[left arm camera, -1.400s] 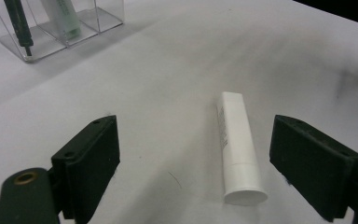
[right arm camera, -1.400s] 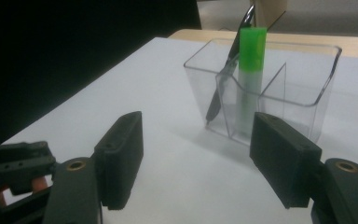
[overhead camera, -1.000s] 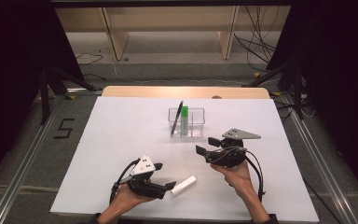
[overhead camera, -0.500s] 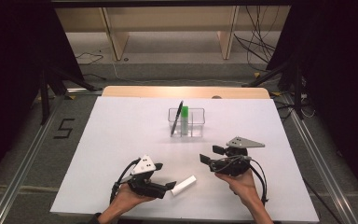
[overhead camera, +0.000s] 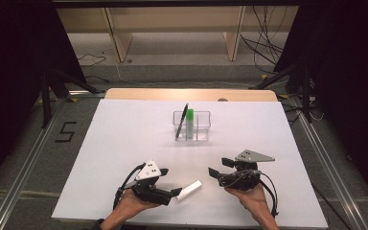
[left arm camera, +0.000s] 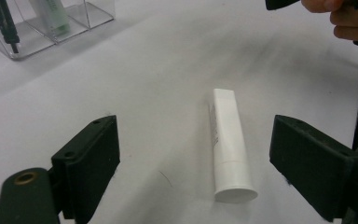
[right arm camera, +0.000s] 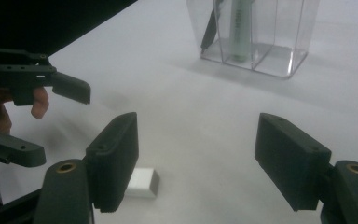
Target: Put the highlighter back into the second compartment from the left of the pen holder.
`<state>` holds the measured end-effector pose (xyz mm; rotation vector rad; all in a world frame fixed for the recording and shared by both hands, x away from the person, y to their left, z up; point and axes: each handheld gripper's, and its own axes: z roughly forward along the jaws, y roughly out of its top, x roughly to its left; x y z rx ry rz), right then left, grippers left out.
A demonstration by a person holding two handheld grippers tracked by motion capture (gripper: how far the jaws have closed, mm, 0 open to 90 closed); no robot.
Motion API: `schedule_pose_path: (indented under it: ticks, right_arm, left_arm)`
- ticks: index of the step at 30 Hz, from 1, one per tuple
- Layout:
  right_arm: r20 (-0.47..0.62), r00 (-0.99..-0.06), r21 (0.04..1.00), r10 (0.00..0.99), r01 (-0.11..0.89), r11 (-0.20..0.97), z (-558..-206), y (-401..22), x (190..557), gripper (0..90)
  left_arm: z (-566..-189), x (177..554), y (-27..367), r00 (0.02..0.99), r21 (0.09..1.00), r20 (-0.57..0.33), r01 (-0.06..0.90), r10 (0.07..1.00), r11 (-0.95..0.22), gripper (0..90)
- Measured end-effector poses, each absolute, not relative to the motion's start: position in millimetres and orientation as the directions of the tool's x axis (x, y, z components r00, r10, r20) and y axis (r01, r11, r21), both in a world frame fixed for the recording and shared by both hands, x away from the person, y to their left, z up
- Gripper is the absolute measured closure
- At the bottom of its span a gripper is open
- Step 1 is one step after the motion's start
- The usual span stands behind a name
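white table (overhead camera: 124,143) bears tube (overhead camera: 189,190), clear organizer (overhead camera: 192,125).

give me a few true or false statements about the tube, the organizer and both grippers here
1. The white tube lies flat on the table. True.
2. The left gripper is clamped on the tube. False: its jaws stand open, with the tube lying between them, untouched.
3. The clear organizer holds a black pen and a green tube. True.
4. The right gripper carries the black pen. False: its jaws are open and hold nothing; the pen stands in the organizer.
5. The white tube stands upright in the organizer. False: it lies on the table between the two grippers.
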<state>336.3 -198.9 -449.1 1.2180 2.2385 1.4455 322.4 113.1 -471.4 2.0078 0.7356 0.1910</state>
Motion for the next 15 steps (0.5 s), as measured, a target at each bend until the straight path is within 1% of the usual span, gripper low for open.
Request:
schedule_pose_path:
  ticks: [6, 15]
  right_arm:
    - [0.252, -0.632, 0.823, 0.733, 0.539, 0.181, -455.4, -201.6, 329.4, 30.6]
    - [0.25, -0.627, 0.819, 0.738, 0.543, 0.183, -458.0, -205.4, 319.9, 30.6]
  left_arm:
    - [-471.7, 319.8, 106.7, 0.818, 0.815, -0.154, 0.422, 0.554, -0.396, 15.6]
    - [-474.2, 318.8, 102.5, 0.816, 0.793, -0.154, 0.438, 0.557, -0.423, 15.7]
